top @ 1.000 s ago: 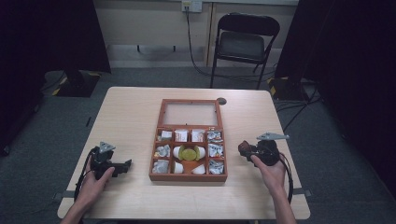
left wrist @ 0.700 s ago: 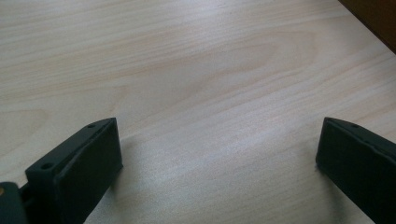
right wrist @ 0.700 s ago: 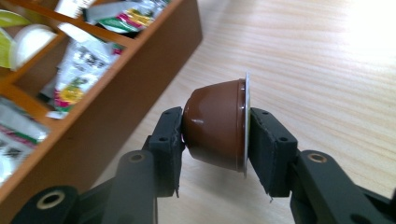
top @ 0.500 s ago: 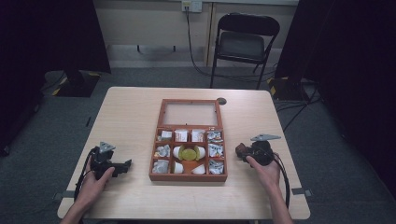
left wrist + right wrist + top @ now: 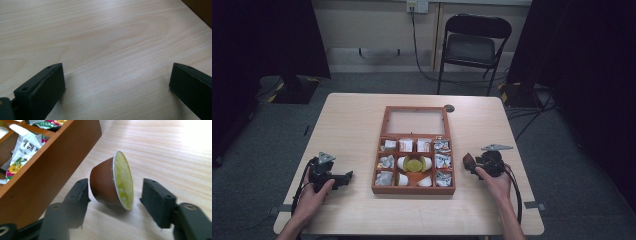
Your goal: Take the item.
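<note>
A brown coffee capsule [image 5: 110, 185] with a yellow-green foil lid lies on its side on the light wooden table [image 5: 352, 125], just right of the wooden compartment box [image 5: 413, 190]. My right gripper [image 5: 116, 186] stands open around the capsule, with the left jaw close to its base and the right jaw a gap away from the lid. From the high view, the capsule [image 5: 467, 161] sits at the tip of the right gripper [image 5: 469, 165]. My left gripper [image 5: 347, 176] rests left of the box, and in its own view the left gripper [image 5: 117, 72] is open over bare wood.
The box [image 5: 50, 165] holds sachets [image 5: 21, 147], white pods and a yellow-lidded capsule [image 5: 414, 163] in its compartments; its glass lid [image 5: 415, 121] lies open toward the far side. A small dark disc [image 5: 449, 108] sits near the far edge. A folding chair [image 5: 472, 45] stands beyond the table.
My right gripper has moved left toward the box with the capsule at its tip. The left gripper has stayed in place.
</note>
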Demonstrator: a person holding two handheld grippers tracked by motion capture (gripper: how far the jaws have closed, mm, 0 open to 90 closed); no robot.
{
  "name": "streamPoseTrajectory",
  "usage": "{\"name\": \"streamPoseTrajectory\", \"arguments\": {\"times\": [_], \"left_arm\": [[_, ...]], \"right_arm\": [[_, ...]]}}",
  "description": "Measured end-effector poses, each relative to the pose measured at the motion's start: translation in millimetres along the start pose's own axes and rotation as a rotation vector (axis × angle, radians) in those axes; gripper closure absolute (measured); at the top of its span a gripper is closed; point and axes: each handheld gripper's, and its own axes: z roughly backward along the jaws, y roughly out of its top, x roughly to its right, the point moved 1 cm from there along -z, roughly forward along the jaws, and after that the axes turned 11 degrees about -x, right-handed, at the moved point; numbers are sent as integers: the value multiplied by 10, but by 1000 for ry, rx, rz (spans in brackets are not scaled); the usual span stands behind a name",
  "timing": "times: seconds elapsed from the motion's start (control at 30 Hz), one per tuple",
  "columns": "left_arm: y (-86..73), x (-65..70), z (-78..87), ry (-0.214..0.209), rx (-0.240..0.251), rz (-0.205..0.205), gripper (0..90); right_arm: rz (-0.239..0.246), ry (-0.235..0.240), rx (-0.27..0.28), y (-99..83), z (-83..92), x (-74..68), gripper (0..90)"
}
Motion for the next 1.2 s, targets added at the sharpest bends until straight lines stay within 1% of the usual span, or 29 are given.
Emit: {"name": "streamPoseTrajectory", "arguments": {"times": [0.1, 0.27, 0.5, 0.53, 0.63, 0.87, 1.03, 1.2], "left_arm": [[-1, 3, -2, 3, 4, 1, 0], [-1, 3, -2, 2, 4, 1, 0], [-2, 3, 0, 0, 2, 0, 0], [-3, 12, -8, 1, 12, 12, 0], [-3, 11, -8, 1, 12, 12, 0], [-3, 11, -8, 1, 12, 11, 0], [-3, 11, -8, 1, 12, 12, 0], [-3, 12, -8, 1, 12, 12, 0]], "right_arm": [[0, 19, 1, 3, -2, -2, 320], [-13, 22, 23, 14, 38, -7, 280], [-25, 29, 46, 11, 107, 4, 270], [-27, 30, 49, 11, 119, 2, 270], [-25, 30, 58, 8, 147, 8, 269], [-35, 26, 63, -9, 209, 21, 267], [-38, 22, 59, -51, 285, 5, 256], [-38, 12, 68, -100, 372, -4, 253]]}}
